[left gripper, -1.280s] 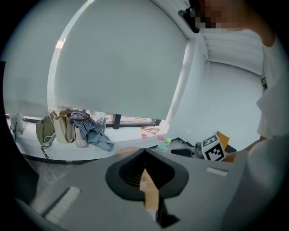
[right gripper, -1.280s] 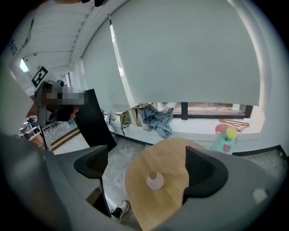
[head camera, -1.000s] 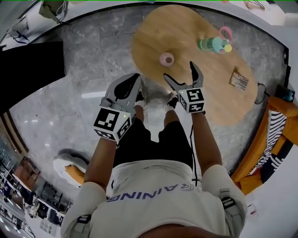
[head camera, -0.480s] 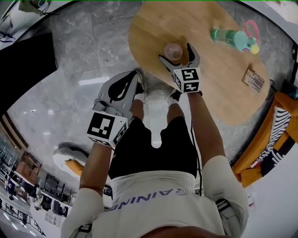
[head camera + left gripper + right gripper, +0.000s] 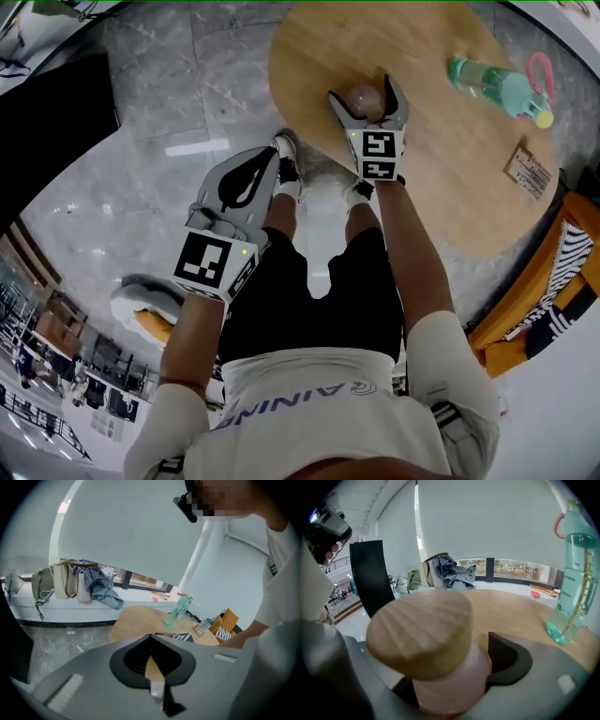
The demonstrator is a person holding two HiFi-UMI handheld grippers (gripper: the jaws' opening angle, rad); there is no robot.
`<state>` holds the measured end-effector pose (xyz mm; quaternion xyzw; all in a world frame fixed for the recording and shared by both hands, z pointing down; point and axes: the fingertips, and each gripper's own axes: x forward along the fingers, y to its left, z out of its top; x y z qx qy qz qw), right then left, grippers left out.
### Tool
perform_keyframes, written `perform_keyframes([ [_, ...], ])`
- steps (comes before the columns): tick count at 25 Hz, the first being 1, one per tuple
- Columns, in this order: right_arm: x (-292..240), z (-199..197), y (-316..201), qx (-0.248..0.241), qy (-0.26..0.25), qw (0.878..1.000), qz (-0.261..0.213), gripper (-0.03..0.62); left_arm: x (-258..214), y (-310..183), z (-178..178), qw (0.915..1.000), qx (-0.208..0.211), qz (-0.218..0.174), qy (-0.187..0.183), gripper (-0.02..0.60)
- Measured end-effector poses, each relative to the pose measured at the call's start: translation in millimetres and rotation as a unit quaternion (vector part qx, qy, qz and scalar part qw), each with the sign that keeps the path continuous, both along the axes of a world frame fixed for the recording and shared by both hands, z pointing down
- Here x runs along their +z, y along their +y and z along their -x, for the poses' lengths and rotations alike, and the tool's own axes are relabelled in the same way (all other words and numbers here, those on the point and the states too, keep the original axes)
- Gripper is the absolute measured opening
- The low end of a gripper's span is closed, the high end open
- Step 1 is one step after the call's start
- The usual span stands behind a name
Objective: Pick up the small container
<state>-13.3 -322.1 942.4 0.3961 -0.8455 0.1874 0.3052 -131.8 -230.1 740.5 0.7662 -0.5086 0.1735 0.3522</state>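
Note:
The small container (image 5: 364, 97) is a pink jar with a round wooden lid (image 5: 422, 634), and it stands on the oval wooden table (image 5: 441, 159). My right gripper (image 5: 362, 90) reaches over the table's near edge with the jar's pink body (image 5: 450, 686) between its jaws. The jaws have just been closing, and both dark pads (image 5: 506, 660) lie against the jar's sides. My left gripper (image 5: 268, 159) hangs over the grey floor, left of the table and apart from it. In the left gripper view it (image 5: 150, 637) is shut with nothing in it.
A green water bottle (image 5: 497, 86) with a pink loop lies further right on the table, and a small card (image 5: 531, 173) near its right edge. A black panel (image 5: 47, 122) stands at the left. Orange cushions (image 5: 562, 272) are at the right. The person's legs are below the grippers.
The right gripper has come forward and down from short of the jar until its jaws flank it. The left gripper has sunk a little and stays off the table.

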Motion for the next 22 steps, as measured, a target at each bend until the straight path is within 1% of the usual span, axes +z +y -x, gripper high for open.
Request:
perform_keyframes([
  [1, 0, 1, 0, -0.002, 0.004, 1.000, -0.003, 0.468, -1, -1, 0, 1.0000, -0.001, 0.000, 0.000, -0.002],
  [4, 0, 5, 1, -0.015, 0.013, 1.000, -0.003, 0.436, -2, -3, -1, 1.0000, -0.001, -0.003, -0.003, 0.000],
  [9, 0, 3, 5, -0.026, 0.021, 0.999, 0.017, 0.434, -9, -3, -9, 1.0000, 0.003, -0.007, -0.001, 0.000],
  [12, -16, -1, 7, -0.024, 0.006, 1.000, 0.015, 0.434, -15, 0, -13, 0.9999, 0.005, -0.010, -0.003, 0.000],
  [17, -75, -14, 6, -0.013, -0.026, 1.000, -0.003, 0.434, -47, -5, -22, 0.9995, 0.010, -0.032, -0.001, 0.000],
  [20, -126, -25, 8, -0.011, -0.044, 0.999, -0.012, 0.434, -78, -9, -32, 0.9982, 0.013, -0.058, 0.000, -0.001],
  [22, -163, -32, 6, -0.013, -0.053, 0.998, -0.028, 0.434, -100, -14, -38, 0.9969, 0.015, -0.077, 0.003, 0.000],
])
